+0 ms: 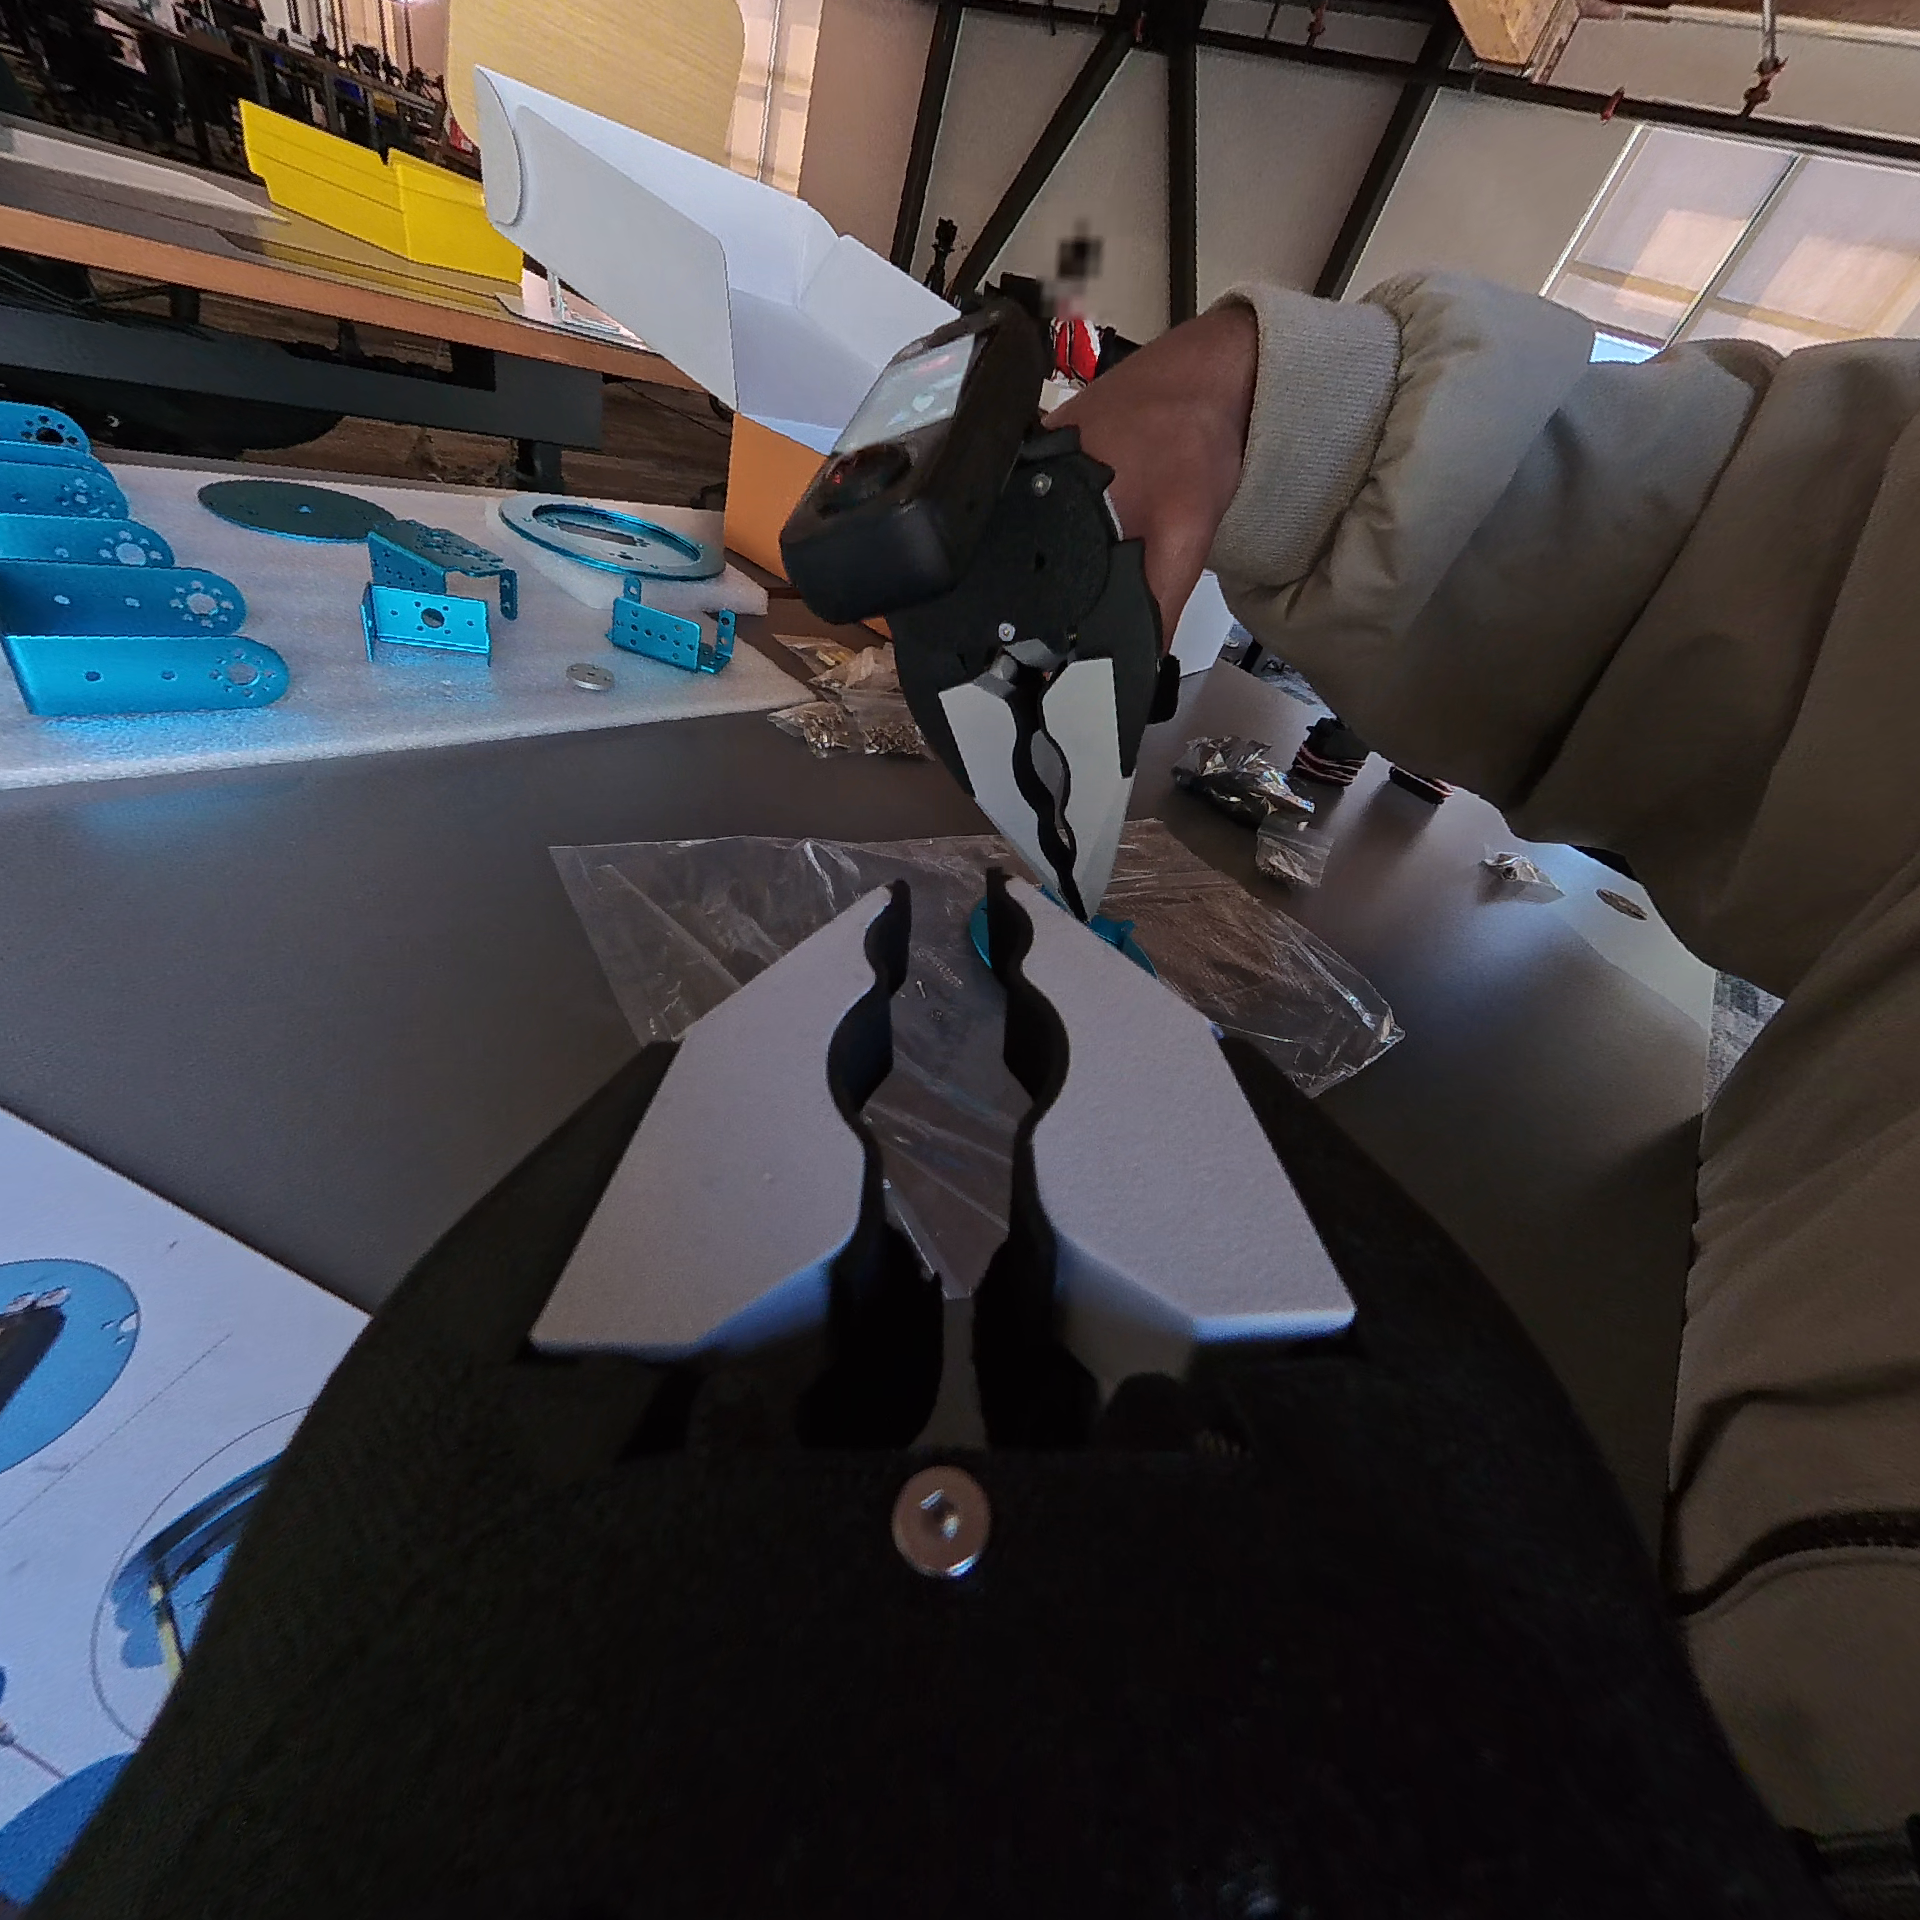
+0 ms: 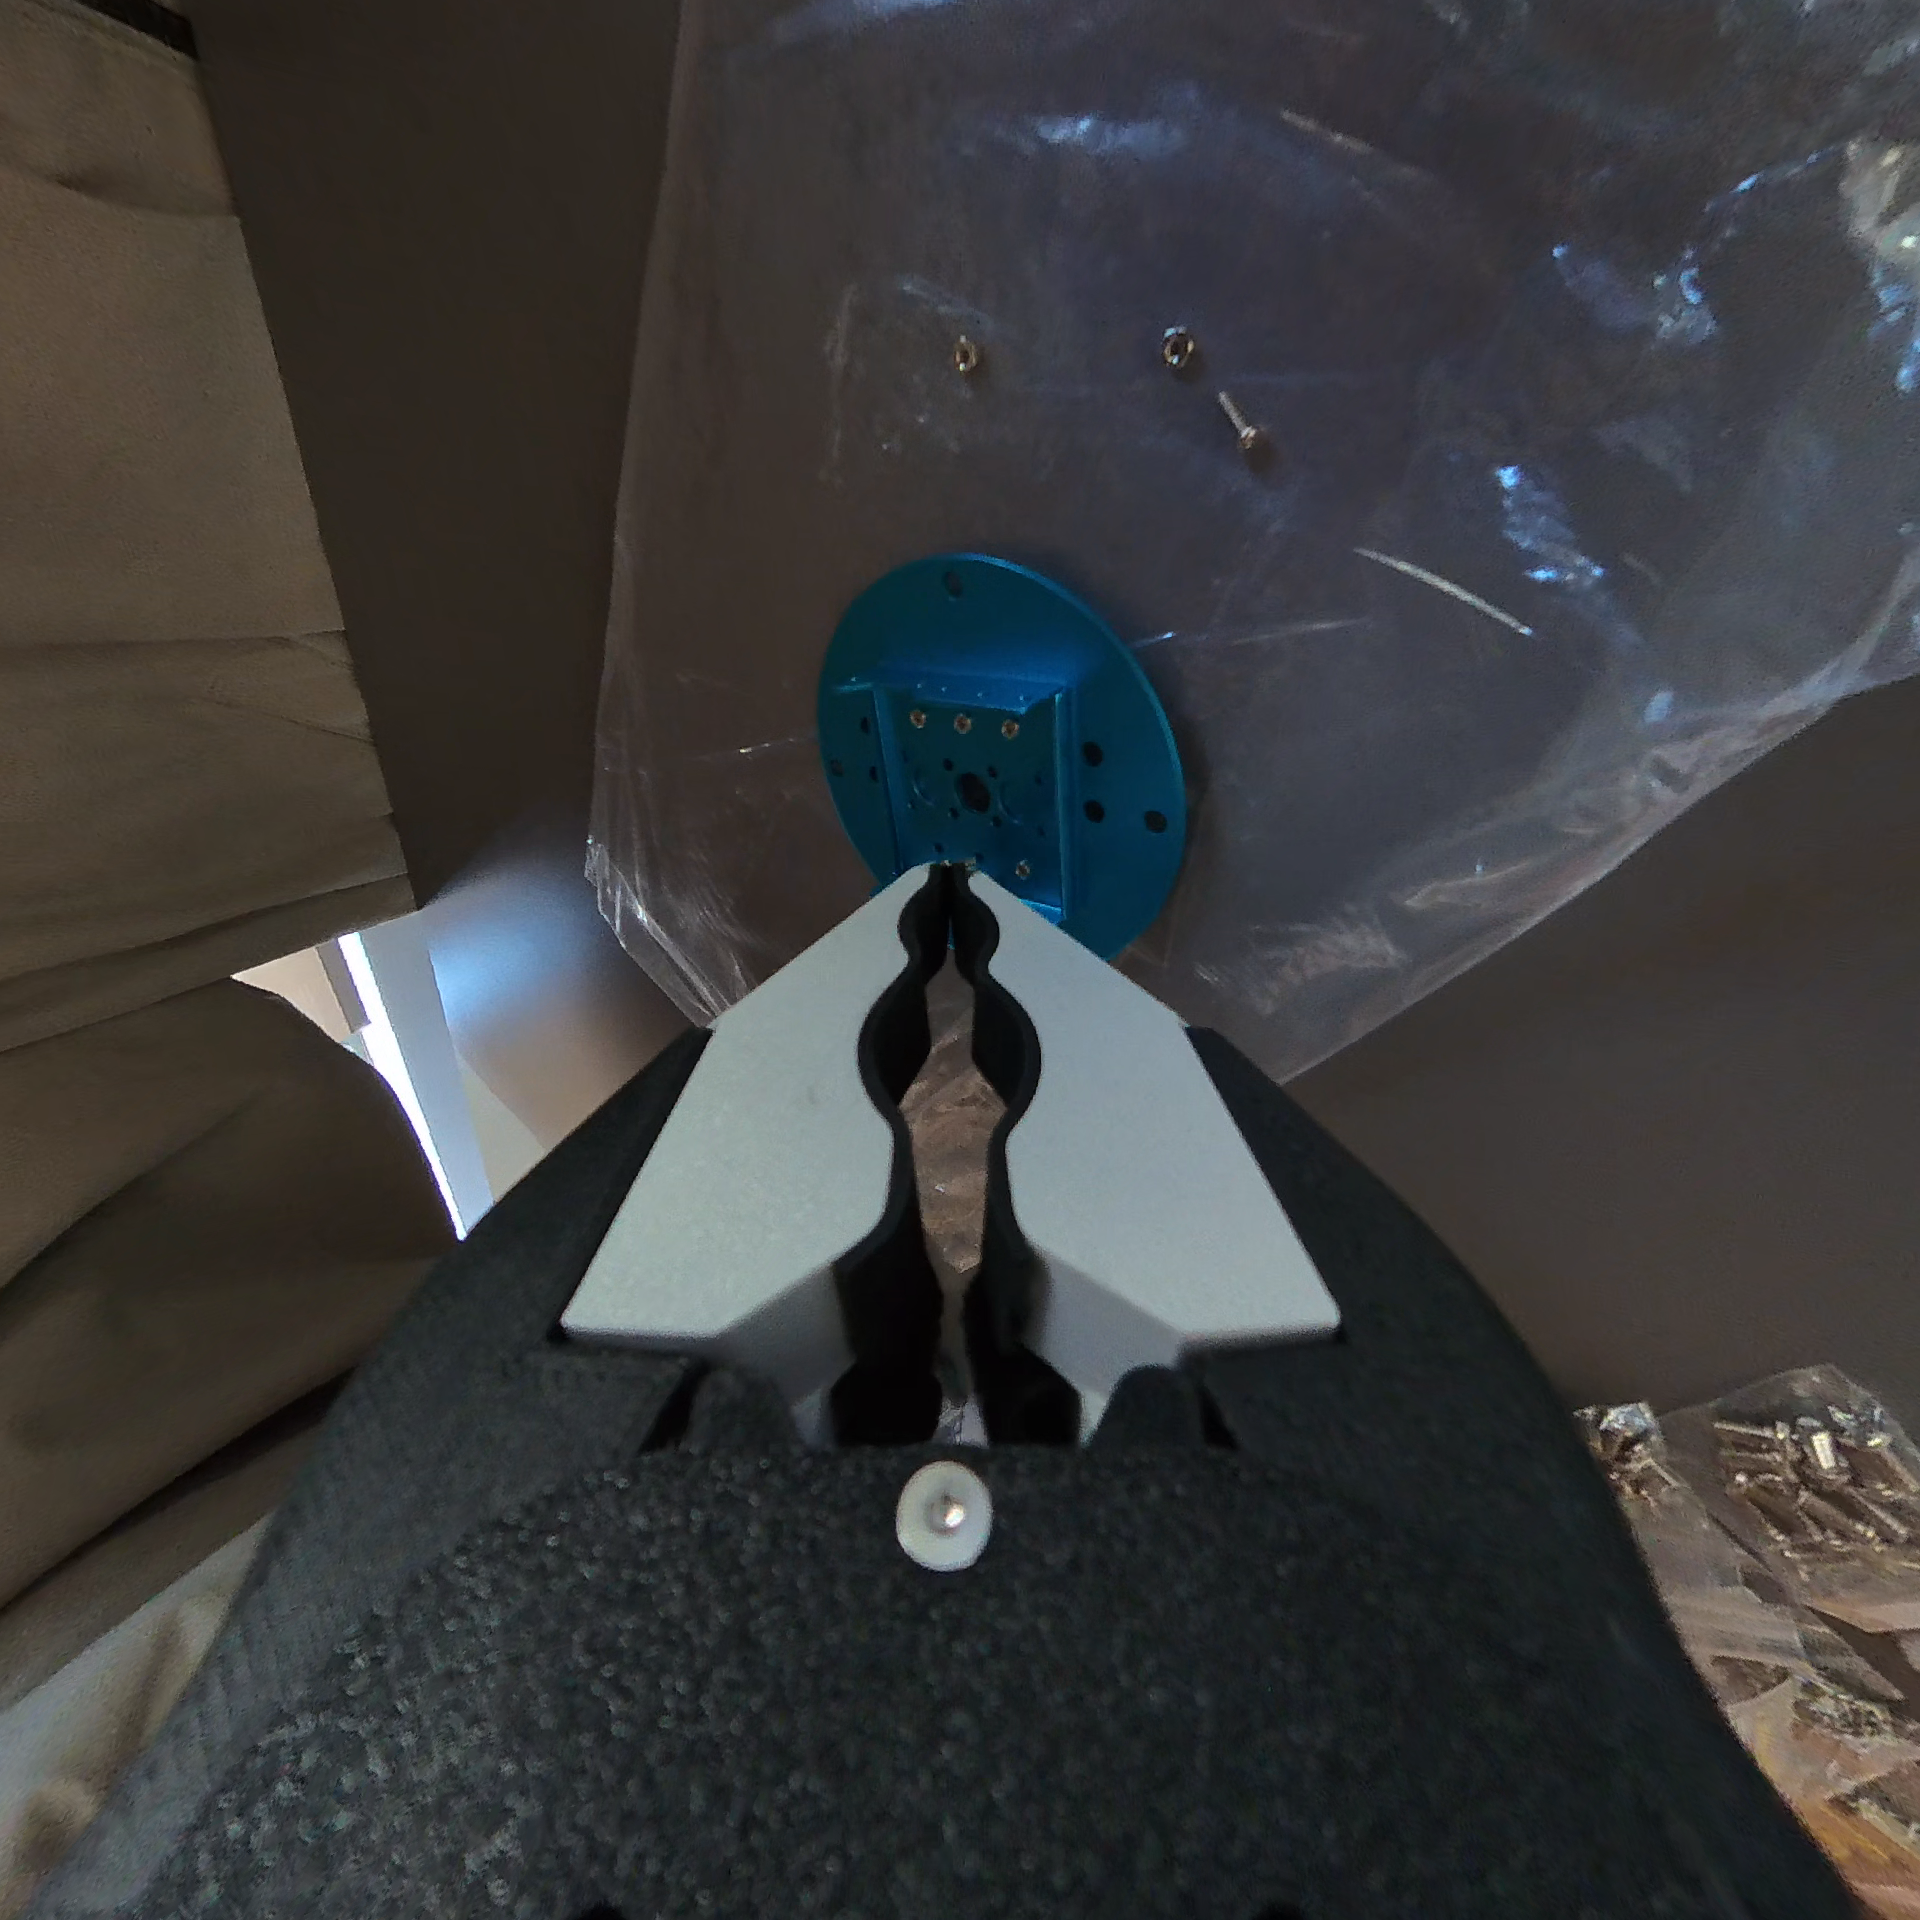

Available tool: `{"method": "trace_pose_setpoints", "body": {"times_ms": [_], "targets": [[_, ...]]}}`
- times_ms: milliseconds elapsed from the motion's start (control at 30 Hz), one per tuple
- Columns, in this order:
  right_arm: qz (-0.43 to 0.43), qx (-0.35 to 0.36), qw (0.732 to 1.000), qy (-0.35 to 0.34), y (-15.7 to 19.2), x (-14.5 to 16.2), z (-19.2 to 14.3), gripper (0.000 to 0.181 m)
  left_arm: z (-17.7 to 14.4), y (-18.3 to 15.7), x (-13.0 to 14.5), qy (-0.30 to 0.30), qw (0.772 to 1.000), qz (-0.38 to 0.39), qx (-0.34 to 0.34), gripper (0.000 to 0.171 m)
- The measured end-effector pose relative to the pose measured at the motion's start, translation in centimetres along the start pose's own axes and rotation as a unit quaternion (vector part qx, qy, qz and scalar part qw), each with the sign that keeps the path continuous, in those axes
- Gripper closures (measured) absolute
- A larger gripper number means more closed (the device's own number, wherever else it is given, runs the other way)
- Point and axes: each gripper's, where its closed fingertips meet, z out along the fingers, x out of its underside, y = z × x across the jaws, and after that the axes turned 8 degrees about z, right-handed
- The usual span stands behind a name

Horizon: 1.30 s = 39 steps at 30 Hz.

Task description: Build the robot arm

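A blue round disc [image 2: 1132, 748] with a blue U-bracket [image 2: 971, 769] on it lies on a clear plastic bag [image 2: 1351, 416] on the dark table. My right gripper [image 2: 948, 873] is shut, its tips at the bracket's near edge, pinching a small silver fastener [image 2: 958, 864]. Two loose nuts [image 2: 966, 355] and a screw [image 2: 1242, 421] lie on the bag beyond. In the left wrist view my left gripper [image 1: 948, 899] is slightly open and empty, just above the bag [image 1: 727, 914], its tips beside the disc [image 1: 1127, 940]. The right gripper [image 1: 1075, 899] points down onto the disc there.
Several blue metal brackets [image 1: 135, 675] and rings lie on a white foam sheet [image 1: 416, 717] at the left. An open white box [image 1: 665, 239] stands behind. Small bags of screws [image 1: 852, 717] [image 2: 1787, 1496] lie nearby. A printed sheet [image 1: 104, 1351] lies at the near left. A person's sleeve [image 1: 1558, 520] fills the right. Across from one pair of fingers to the other is roughly 20 cm.
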Motion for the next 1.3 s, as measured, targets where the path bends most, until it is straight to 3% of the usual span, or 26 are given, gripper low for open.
{"method": "trace_pose_setpoints", "body": {"times_ms": [367, 533, 767, 867, 1000, 1067, 1167, 1300], "targets": [[0.001, 0.010, 1.000, 0.015, -0.6, 0.1, 0.2, 0.181, 0.0, 0.2, 0.0, 0.000, 1.000, -0.002, -0.003, 0.159], [-0.004, 0.075, 0.995, -0.060, -0.1, -0.6, -1.9, 0.181, 0.1, 0.1, 0.3, 0.006, 1.000, -0.002, -0.001, 0.158], [0.050, 0.275, 0.937, -0.209, 0.4, 0.1, -2.1, 0.158, 0.6, -0.5, 0.9, 0.022, 1.000, 0.002, 0.016, 0.158], [0.115, 0.264, 0.903, -0.319, 0.4, 0.2, -1.7, 0.146, 0.9, -1.1, 1.4, 0.035, 0.999, 0.004, 0.031, 0.157], [0.190, 0.208, 0.855, -0.436, -0.4, -0.3, -1.6, 0.167, 1.6, -1.8, 2.2, 0.061, 0.997, 0.018, 0.038, 0.157], [0.207, 0.212, 0.846, -0.444, -1.0, -0.4, -1.3, 0.165, 1.9, -2.0, 2.6, 0.075, 0.996, 0.026, 0.038, 0.157], [0.238, 0.248, 0.831, -0.437, -1.8, 0.1, -1.5, 0.178, 2.3, -2.3, 2.9, 0.084, 0.995, 0.035, 0.037, 0.157], [0.250, 0.251, 0.828, -0.435, -1.6, -0.5, -1.1, 0.173, 2.6, -2.4, 2.7, 0.085, 0.995, 0.031, 0.035, 0.157]]}}
